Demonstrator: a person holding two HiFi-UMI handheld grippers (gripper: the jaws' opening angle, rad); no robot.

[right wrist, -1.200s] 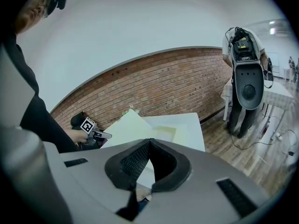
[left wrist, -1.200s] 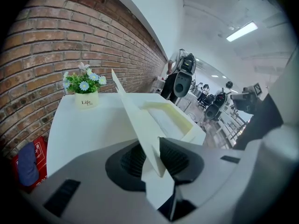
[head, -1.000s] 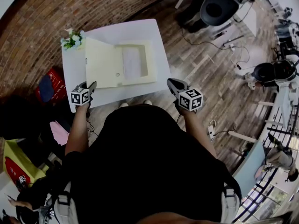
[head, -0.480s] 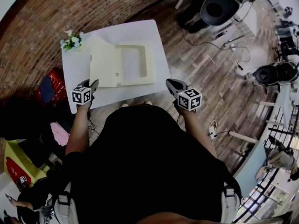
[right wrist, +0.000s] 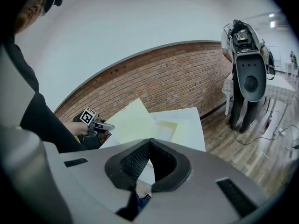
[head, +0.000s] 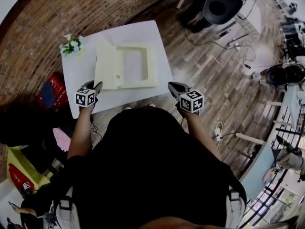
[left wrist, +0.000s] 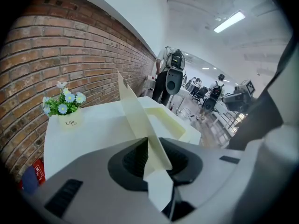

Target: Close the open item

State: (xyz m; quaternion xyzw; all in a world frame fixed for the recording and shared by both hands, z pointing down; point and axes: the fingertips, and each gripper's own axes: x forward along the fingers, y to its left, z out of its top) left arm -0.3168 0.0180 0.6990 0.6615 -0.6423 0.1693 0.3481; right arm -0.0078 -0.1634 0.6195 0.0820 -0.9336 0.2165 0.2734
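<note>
The pale cream box (head: 138,66) lies open on the white table (head: 81,78), near the middle of the top and closer to the table's far edge than to the near one. Its shallow tray (head: 136,65) lies flat on the table with its hollow facing up. Its lid (head: 108,65) rises at a steep slant from the tray's side that faces the table's left edge, so the box is not yet closed. The left gripper (head: 96,85) is at the table's near left part and pinches the lid's near corner. In the left gripper view the cream sheet (left wrist: 135,111) runs straight between the two dark pads (left wrist: 133,157). The jaws have just been closing, and they now press on it. The right gripper (head: 170,85) hangs just off the table's near right corner, over the wooden floor (head: 214,80). Its jaws are pressed together tip to tip with nothing between them, as the right gripper view (right wrist: 149,142) shows. A small pot of blue and white flowers (head: 71,44) stands on the table's far left corner, apart from the box. A brick wall (head: 57,8) runs behind the table's far edge. A red bag (head: 53,87) lies on the floor beside the table's left edge.
</note>
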